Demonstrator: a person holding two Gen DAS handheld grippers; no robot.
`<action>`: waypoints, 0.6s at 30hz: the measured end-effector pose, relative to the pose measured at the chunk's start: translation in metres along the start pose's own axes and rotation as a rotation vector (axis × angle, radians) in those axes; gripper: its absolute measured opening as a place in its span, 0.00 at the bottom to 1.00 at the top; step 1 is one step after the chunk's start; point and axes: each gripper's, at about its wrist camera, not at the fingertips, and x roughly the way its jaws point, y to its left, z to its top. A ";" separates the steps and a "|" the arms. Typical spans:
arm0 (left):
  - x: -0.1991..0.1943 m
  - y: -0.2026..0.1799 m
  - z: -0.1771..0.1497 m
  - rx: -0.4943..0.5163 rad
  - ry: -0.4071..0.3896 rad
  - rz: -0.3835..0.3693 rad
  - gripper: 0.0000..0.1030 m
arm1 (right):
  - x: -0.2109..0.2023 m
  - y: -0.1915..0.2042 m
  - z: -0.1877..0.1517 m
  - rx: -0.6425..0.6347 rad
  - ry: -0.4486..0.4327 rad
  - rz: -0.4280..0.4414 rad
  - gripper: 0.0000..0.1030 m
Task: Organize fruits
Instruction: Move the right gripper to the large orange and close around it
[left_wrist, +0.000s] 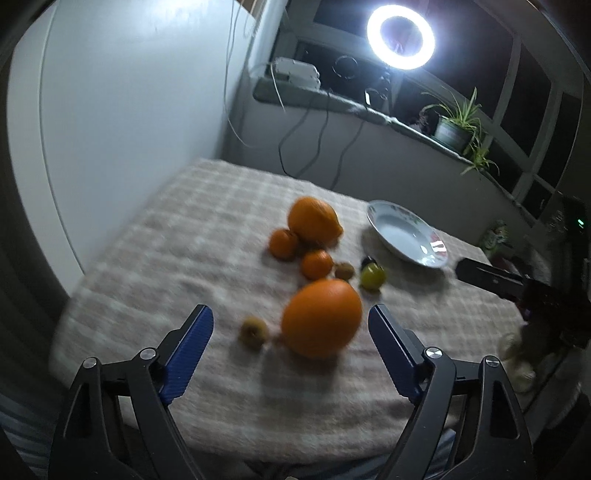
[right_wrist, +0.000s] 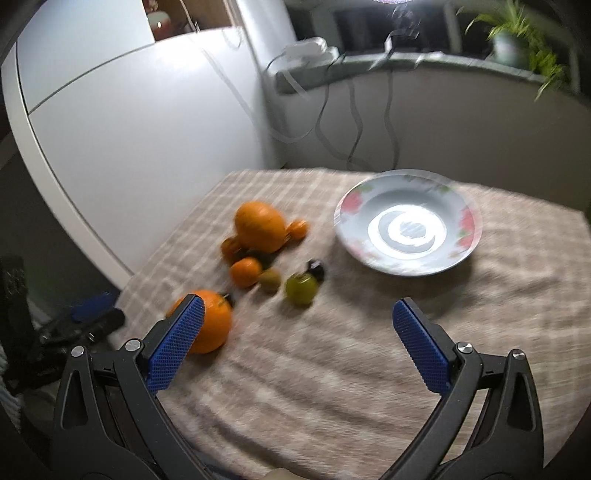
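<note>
Surface: counter (left_wrist: 147, 258) covered by a beige checked cloth; it carries all the fruit and the plate.
Left tongs (left_wrist: 291, 325): open; the blue pads stand wide apart, nothing pressed between them. They hang above the near part of the counter and point at the near large orange.
Right tongs (right_wrist: 298, 321): open; both blue pads clear of any object, bare cloth between them.
Near large orange (left_wrist: 321, 317): on the cloth, seen between the left tongs' pads, untouched. In the right wrist view its left pad partly hides it.
Far large orange (left_wrist: 313, 220): on the cloth at the far end of the fruit group.
Small oranges: one (left_wrist: 283, 243) touches the far large orange on its left; another (left_wrist: 316, 263) lies just nearer.
Kiwi-like fruit: one (left_wrist: 344, 270) just right of the second small orange; another (left_wrist: 253, 331) just left of the near large orange. Blur prevents firm identification.
Green fruit (left_wrist: 372, 276): right of the group, a small dark object (left_wrist: 369, 261) just beyond it.
Plate (right_wrist: 466, 218): white, deep, floral rim; on the cloth to the far right, well apart from the fruit, holding no fruit.
Background: lit ring light (left_wrist: 400, 37) and potted plant (left_wrist: 456, 127) on the window ledge; white cabinet (left_wrist: 129, 92) at left.
</note>
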 end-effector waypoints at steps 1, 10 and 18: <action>0.003 0.000 -0.004 -0.007 0.016 -0.014 0.83 | 0.005 0.001 0.000 0.002 0.016 0.022 1.00; 0.020 -0.005 -0.016 -0.031 0.090 -0.088 0.77 | 0.047 0.024 0.000 -0.022 0.135 0.151 1.00; 0.038 -0.009 -0.020 -0.050 0.141 -0.128 0.77 | 0.085 0.027 0.002 0.024 0.240 0.222 1.00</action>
